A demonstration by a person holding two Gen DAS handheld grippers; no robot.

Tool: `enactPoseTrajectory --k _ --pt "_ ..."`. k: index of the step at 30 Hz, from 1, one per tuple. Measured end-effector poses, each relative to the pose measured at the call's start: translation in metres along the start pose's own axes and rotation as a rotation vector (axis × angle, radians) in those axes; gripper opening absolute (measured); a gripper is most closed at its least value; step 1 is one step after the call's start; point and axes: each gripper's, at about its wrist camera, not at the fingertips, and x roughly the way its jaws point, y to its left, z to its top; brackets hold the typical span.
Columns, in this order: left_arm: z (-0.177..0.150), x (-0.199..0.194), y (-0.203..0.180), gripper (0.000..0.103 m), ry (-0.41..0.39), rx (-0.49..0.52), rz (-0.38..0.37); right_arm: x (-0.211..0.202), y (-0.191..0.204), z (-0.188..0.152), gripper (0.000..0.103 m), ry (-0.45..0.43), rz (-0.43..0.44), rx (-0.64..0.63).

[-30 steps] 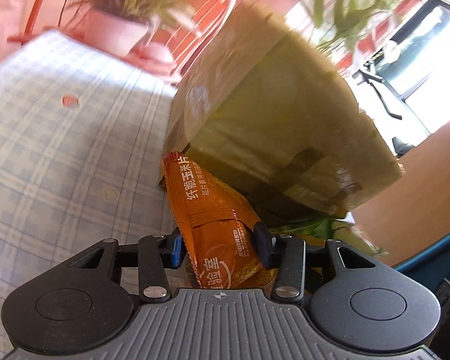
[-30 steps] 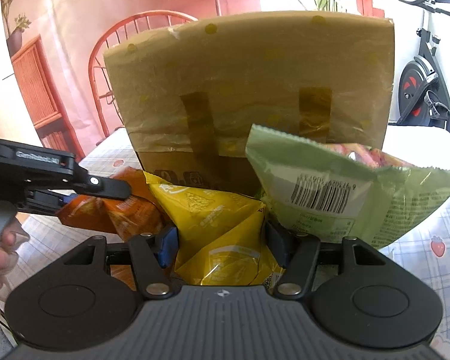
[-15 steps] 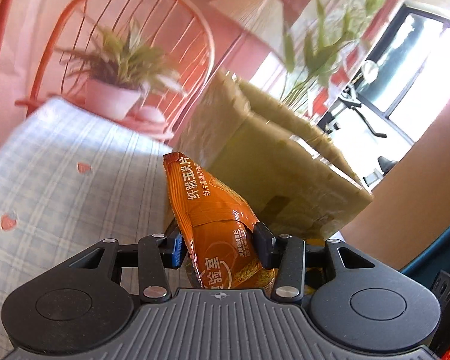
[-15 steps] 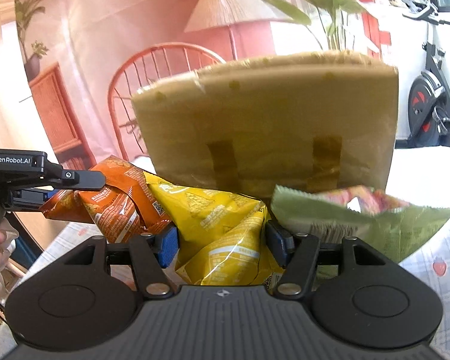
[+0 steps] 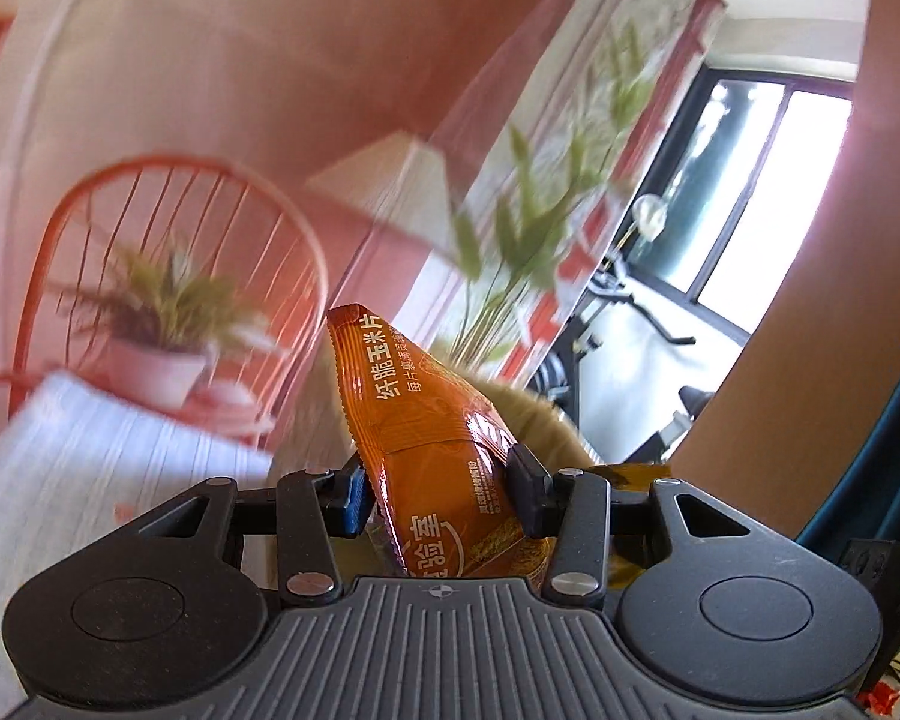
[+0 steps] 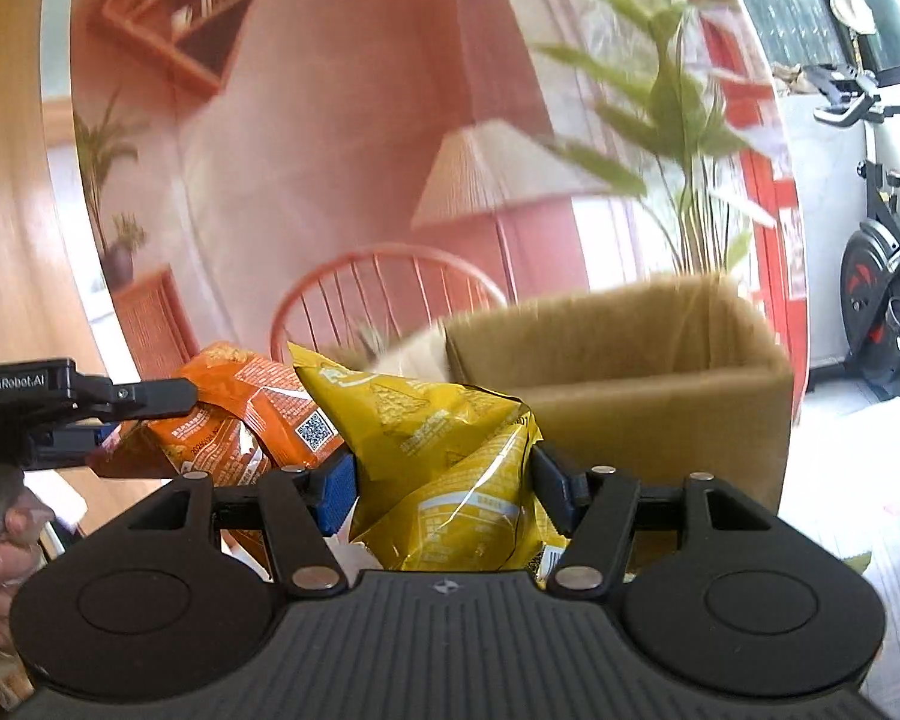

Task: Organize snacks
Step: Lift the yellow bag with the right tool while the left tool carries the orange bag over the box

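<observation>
Item one: our left gripper, both pads pressed into an orange corn-chip packet printed with white Chinese lettering. The packet stands nearly upright between the jaws, its crimped top edge leaning toward the left of the left wrist view. The grip is firm; the foil dents at each pad.

Item two: our right gripper, clamped on a crumpled yellow snack bag. The bag bulges above and below the pads, its pointed top corner rising to the left.

Item three: in the right wrist view the left gripper comes in from the left edge, carrying the same orange packet, which sits just beside and partly behind the yellow bag. A hand shows at the lower left edge.

Item four: an open cardboard box, brown, behind and to the right of the yellow bag, its top open toward us. Its inside is blurred, so we cannot tell the contents.

Item five: surroundings. A checked tablecloth; an orange wire-back chair; a potted plant; a pleated lamp shade; an exercise bike at the far right.
</observation>
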Motion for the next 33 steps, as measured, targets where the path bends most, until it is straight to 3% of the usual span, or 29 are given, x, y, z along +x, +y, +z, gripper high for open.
enactPoseTrajectory --k 7,15,22,33 --pt "0.029 0.023 -0.024 0.048 -0.027 0.058 -0.038 -0.003 -0.006 0.046 0.062 -0.103 -0.001 -0.031" --pt "0.054 0.103 -0.034 0.048 0.009 0.104 0.01 0.043 -0.038 0.077 0.062 -0.11 -0.081 -0.058" --pt "0.053 0.178 -0.033 0.046 0.131 0.158 0.085 0.099 -0.071 0.071 0.062 0.001 -0.174 -0.028" --pt "0.057 0.233 -0.032 0.039 0.194 0.211 0.122 0.133 -0.088 0.052 0.062 0.107 -0.204 0.026"
